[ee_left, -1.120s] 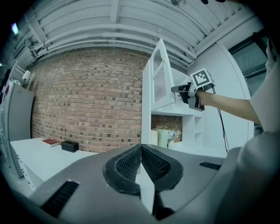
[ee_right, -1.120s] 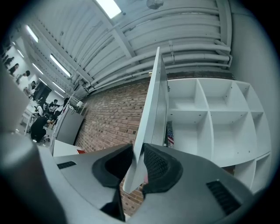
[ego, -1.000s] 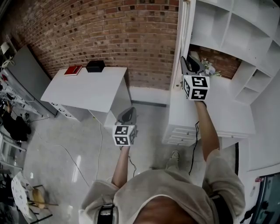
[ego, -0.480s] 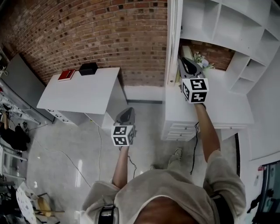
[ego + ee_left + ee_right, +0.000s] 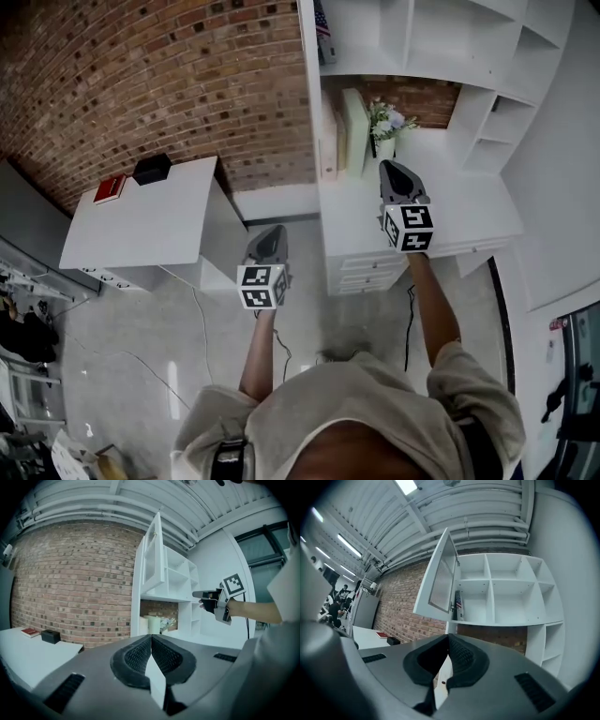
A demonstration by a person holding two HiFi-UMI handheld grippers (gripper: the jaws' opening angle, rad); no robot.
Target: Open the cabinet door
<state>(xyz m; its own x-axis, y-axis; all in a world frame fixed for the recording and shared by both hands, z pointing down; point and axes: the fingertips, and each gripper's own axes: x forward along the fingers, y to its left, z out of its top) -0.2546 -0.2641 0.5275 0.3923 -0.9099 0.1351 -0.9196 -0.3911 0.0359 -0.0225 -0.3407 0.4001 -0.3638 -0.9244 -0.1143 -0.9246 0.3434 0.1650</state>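
Observation:
The white cabinet door stands swung open to the left of the white shelf unit; in the left gripper view the cabinet door hangs edge-on above the desk. My right gripper hovers over the desk below the shelves, apart from the door, its jaws shut with nothing between them. My left gripper is held over the floor between table and desk, also shut and empty. The right gripper shows in the left gripper view, level, in front of the shelves.
A white desk with drawers sits under the shelves, with a flower vase and upright white items at its back. A white table at left carries a red book and a black box. A brick wall lies behind.
My right gripper has come down and away from the door's edge to a spot over the desk. The door stays open. The left gripper shifted slightly; the head view swung right.

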